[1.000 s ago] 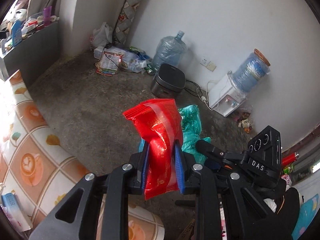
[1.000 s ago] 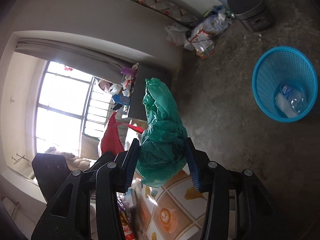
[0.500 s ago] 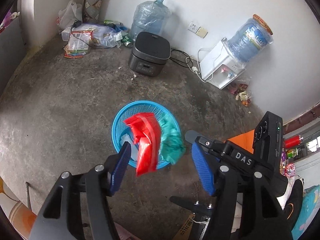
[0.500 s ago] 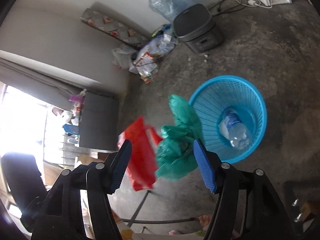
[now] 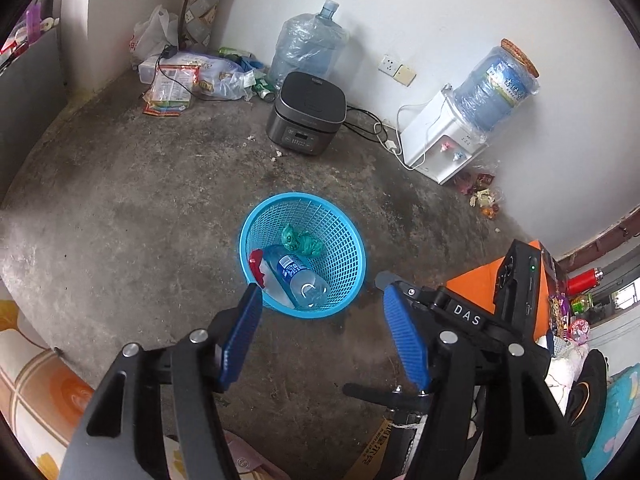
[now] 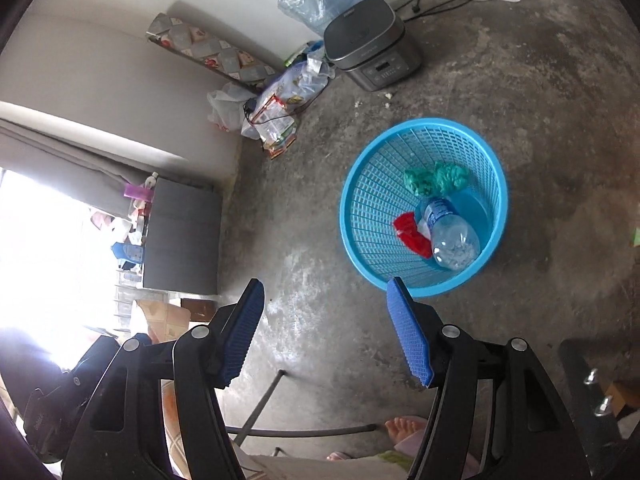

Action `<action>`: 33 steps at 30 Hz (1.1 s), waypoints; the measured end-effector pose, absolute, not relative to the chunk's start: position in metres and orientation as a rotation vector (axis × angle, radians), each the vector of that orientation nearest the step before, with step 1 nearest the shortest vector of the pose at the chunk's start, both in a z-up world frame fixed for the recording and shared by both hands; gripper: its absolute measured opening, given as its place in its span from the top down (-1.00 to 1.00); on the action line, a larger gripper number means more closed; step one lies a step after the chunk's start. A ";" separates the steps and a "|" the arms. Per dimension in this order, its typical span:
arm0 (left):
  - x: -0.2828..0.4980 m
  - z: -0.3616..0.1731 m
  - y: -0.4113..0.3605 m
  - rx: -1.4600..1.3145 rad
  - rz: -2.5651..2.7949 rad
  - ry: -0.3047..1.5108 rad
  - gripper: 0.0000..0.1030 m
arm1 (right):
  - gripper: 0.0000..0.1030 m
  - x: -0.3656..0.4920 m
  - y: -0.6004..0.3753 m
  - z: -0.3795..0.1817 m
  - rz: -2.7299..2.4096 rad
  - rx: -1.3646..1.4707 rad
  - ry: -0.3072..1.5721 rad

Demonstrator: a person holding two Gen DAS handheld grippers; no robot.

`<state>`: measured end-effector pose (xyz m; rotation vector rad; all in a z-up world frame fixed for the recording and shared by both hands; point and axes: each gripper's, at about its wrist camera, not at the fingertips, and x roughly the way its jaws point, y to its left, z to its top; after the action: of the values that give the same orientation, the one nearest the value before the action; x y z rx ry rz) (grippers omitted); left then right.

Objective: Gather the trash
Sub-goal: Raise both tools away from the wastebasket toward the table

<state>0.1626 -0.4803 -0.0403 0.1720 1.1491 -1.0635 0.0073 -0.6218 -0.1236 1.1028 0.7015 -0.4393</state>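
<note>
Both pieces of trash have left my grippers since a second ago: the red wrapper (image 5: 256, 265) that my left gripper (image 5: 322, 340) was clamping and the green plastic bag (image 5: 301, 241) that my right gripper (image 6: 325, 330) was pinching now lie inside the blue basket (image 5: 352, 264), and both sets of jaws have just been opening, with nothing between them now. In the left wrist view, at the lower left edge I see a patch of patterned tablecloth (image 5: 36, 384); at upper left a heap of bags and packets (image 5: 188, 76) sits against the wall. Toward the centre the basket stands on the bare concrete floor (image 5: 120, 216), just above my blue pads, which stand wide apart. Inside it the wrapper is tucked against the left wall, a clear plastic bottle (image 5: 298, 280) lies across the bottom beside it, and the bag is crumpled at the far side. Behind the basket a dark rice cooker (image 5: 306, 114) sits near an empty water jug (image 5: 306, 46), and to the right a white water dispenser (image 5: 440, 148) stands against the wall. At the right of that view my right gripper's black body reaches in beside the left one. In the right wrist view a bright window fills the left edge, my wide pads frame bare floor at the bottom, and the basket sits at centre right holding the bag, wrapper and bottle. A bare foot (image 6: 402, 428) shows at the bottom.
</note>
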 end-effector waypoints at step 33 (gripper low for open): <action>0.136 0.098 -0.153 -0.088 -0.758 0.665 -0.61 | -0.84 0.056 -0.423 0.029 -0.161 0.346 0.538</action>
<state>0.1360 -0.1526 0.0983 -0.0884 0.6655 -0.7582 0.0559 -0.4231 0.0285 0.3463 0.5378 -0.1614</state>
